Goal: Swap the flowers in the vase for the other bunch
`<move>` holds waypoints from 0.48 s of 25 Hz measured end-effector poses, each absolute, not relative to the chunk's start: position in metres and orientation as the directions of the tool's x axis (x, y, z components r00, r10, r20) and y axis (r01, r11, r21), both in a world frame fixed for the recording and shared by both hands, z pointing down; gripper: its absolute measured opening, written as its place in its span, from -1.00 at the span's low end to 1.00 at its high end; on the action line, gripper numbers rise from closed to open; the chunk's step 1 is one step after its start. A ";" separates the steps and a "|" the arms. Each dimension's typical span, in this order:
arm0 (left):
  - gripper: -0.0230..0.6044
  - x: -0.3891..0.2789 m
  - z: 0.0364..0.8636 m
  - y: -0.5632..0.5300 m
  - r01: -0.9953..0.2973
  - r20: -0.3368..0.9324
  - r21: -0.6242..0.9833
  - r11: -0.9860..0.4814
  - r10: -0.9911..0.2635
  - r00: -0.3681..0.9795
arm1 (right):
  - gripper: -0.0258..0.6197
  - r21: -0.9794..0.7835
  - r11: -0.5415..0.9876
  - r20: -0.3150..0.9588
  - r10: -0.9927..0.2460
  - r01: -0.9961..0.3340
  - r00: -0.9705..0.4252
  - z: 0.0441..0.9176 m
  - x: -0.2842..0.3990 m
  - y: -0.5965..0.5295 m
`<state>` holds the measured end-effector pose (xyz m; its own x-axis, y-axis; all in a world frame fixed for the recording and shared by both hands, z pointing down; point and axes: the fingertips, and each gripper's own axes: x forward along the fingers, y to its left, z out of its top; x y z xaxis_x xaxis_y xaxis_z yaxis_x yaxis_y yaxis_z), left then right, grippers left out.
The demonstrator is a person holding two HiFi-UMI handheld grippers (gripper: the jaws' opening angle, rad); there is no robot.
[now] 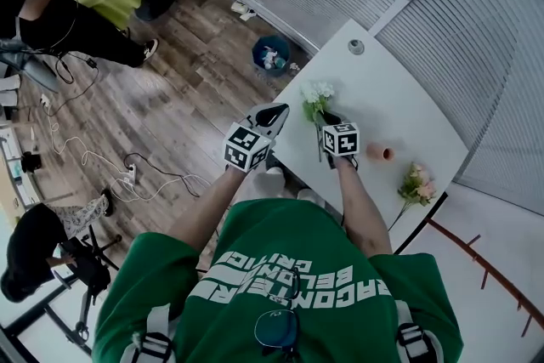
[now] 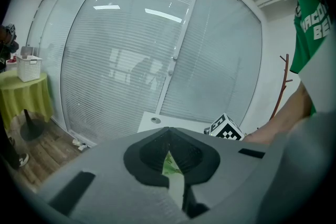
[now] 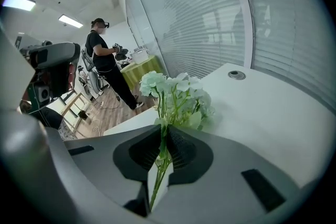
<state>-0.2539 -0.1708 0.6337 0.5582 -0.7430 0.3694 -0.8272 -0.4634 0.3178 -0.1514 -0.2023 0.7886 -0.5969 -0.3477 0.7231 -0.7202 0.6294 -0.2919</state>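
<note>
My right tool [image 1: 327, 117], clenched on the green stems of the white flower bunch [image 1: 318, 96] over the white table [image 1: 387, 85], hung just upper left of the small terracotta vase [image 1: 379, 152], while the pink flower bunch [image 1: 416, 183] lay farther lower right, stems pointing down-left, nearest this hand.

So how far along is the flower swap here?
Done: the small terracotta vase holds no flowers. In hand: the right gripper is shut on the stems of the white-flowered bunch. Left: lay that down and put the pink bunch, lying near the edge of the white table, into the vase.
</note>
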 end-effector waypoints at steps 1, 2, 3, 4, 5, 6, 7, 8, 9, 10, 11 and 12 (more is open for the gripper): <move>-0.90 -0.255 0.634 -0.171 -0.826 0.370 0.319 -0.465 -0.741 0.560 | -0.84 -0.293 0.626 0.725 -0.347 -0.723 -0.595 0.789 -0.152 -0.202; -0.90 -0.255 0.635 -0.172 -0.825 0.371 0.320 -0.465 -0.740 0.561 | -0.83 -0.294 0.624 0.725 -0.347 -0.724 -0.594 0.790 -0.153 -0.202; -0.90 -0.256 0.635 -0.172 -0.825 0.371 0.320 -0.466 -0.739 0.561 | -0.83 -0.296 0.623 0.724 -0.348 -0.724 -0.595 0.790 -0.153 -0.203; -0.90 -0.256 0.636 -0.172 -0.825 0.372 0.319 -0.467 -0.739 0.562 | -0.83 -0.299 0.623 0.722 -0.348 -0.723 -0.598 0.790 -0.154 -0.203; -0.90 -0.255 0.636 -0.172 -0.825 0.373 0.318 -0.468 -0.738 0.562 | -0.83 -0.302 0.622 0.720 -0.348 -0.722 -0.601 0.790 -0.154 -0.203; -0.90 -0.255 0.636 -0.173 -0.824 0.372 0.318 -0.468 -0.738 0.563 | -0.83 -0.305 0.622 0.717 -0.349 -0.722 -0.603 0.789 -0.154 -0.203; -0.90 -0.254 0.636 -0.173 -0.824 0.372 0.318 -0.469 -0.738 0.564 | -0.83 -0.308 0.620 0.715 -0.350 -0.722 -0.605 0.789 -0.154 -0.203; -0.90 -0.254 0.636 -0.173 -0.823 0.371 0.319 -0.470 -0.737 0.565 | -0.83 -0.311 0.618 0.713 -0.350 -0.722 -0.607 0.789 -0.154 -0.203; -0.90 -0.254 0.636 -0.174 -0.822 0.370 0.319 -0.471 -0.737 0.566 | -0.83 -0.315 0.616 0.712 -0.350 -0.722 -0.609 0.788 -0.154 -0.203; -0.90 -0.253 0.635 -0.174 -0.821 0.369 0.319 -0.473 -0.736 0.567 | -0.83 -0.319 0.613 0.712 -0.349 -0.723 -0.610 0.787 -0.154 -0.203; -0.90 -0.253 0.634 -0.175 -0.820 0.368 0.319 -0.474 -0.736 0.569 | -0.83 -0.321 0.610 0.711 -0.349 -0.724 -0.610 0.785 -0.153 -0.203; -0.90 -0.252 0.633 -0.175 -0.819 0.367 0.319 -0.477 -0.735 0.570 | -0.83 -0.323 0.608 0.711 -0.350 -0.725 -0.610 0.783 -0.153 -0.203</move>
